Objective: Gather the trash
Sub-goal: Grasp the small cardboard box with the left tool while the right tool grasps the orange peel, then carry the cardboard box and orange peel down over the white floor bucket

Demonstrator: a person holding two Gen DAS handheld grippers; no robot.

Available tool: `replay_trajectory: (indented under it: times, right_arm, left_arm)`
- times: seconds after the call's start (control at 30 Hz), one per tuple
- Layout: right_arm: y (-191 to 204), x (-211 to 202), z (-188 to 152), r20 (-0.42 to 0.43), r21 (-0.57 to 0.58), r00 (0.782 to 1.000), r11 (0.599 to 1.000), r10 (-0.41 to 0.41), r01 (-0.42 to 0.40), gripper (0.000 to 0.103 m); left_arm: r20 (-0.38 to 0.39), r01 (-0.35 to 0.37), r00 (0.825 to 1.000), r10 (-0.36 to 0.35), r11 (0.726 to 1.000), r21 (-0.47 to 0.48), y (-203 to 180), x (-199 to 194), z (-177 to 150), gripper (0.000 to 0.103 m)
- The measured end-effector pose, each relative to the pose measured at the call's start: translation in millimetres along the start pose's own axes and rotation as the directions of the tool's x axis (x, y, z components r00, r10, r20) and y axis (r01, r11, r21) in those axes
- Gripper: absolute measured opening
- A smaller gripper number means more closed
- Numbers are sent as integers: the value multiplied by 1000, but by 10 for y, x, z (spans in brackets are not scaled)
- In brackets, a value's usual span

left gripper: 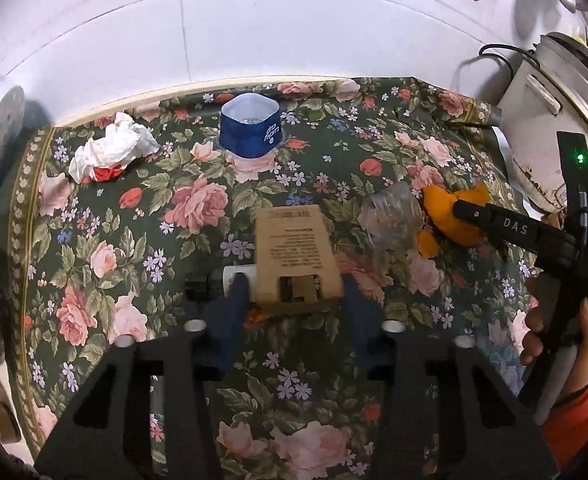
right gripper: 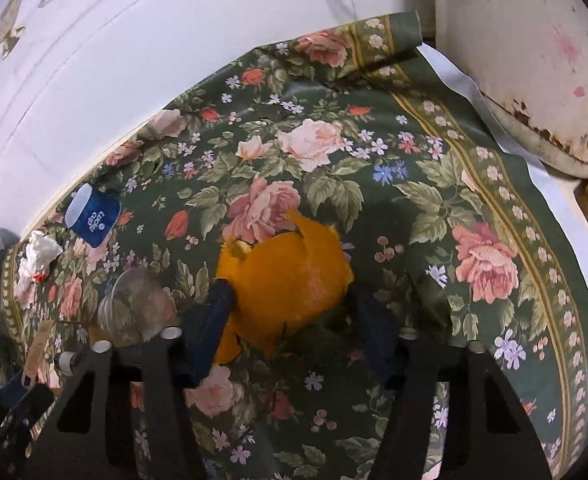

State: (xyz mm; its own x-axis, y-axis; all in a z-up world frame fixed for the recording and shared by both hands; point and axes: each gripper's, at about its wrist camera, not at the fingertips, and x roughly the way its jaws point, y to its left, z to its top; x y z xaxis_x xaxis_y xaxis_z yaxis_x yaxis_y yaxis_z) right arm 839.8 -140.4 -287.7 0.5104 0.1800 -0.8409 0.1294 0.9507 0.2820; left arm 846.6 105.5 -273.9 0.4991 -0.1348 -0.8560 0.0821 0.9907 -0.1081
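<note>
The left wrist view looks down on a desk under a flowered cloth, strewn with trash. Largest of the pieces near at hand is a brown cardboard box, lying flat with its long axis running straight away from the left gripper; its near end sits between the two blue fingers, whose jaws stand narrow and appear to press its sides. To its right lie a crumpled clear plastic cup and an orange peel, which the right gripper reaches. The right wrist view shows that peel between the jaws, half-closed against its flanks. Farther back stand a blue cup and a crumpled tissue, well apart from both hands.
</note>
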Motion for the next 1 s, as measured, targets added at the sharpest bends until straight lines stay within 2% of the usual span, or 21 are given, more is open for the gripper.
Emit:
replay_trajectory:
  times: [0.1, 0.2, 0.33, 0.57, 0.73, 1.0]
  right_arm:
    - [17, -42, 6, 4, -29, 1000, 999, 22, -22, 33]
    - [17, -149, -15, 5, -46, 999, 998, 43, -43, 26]
    - [-10, -364, -75, 6, -70, 996, 994, 86, -86, 25]
    - [-75, -879, -209, 39, -143, 987, 978, 159, -152, 24]
    - [-104, -1272, -297, 66, -220, 973, 955, 220, -201, 24]
    - [-56, -1944, -548, 106, -346, 944, 901, 314, -261, 24]
  left_arm:
    - [12, 1, 1000, -1, 1000, -22, 17, -20, 17, 39]
    - [24, 17, 1000, -16, 999, -51, 30, -107, 29, 39]
    - [62, 27, 998, -23, 997, -70, -16, -338, 26, 39]
    - [152, 0, 988, 12, 997, -80, -250, -851, -79, 39]
    - [219, -15, 975, 43, 992, -126, -456, -1253, -304, 39]
    - [274, -35, 958, 83, 984, -177, -649, -1776, -721, 39]
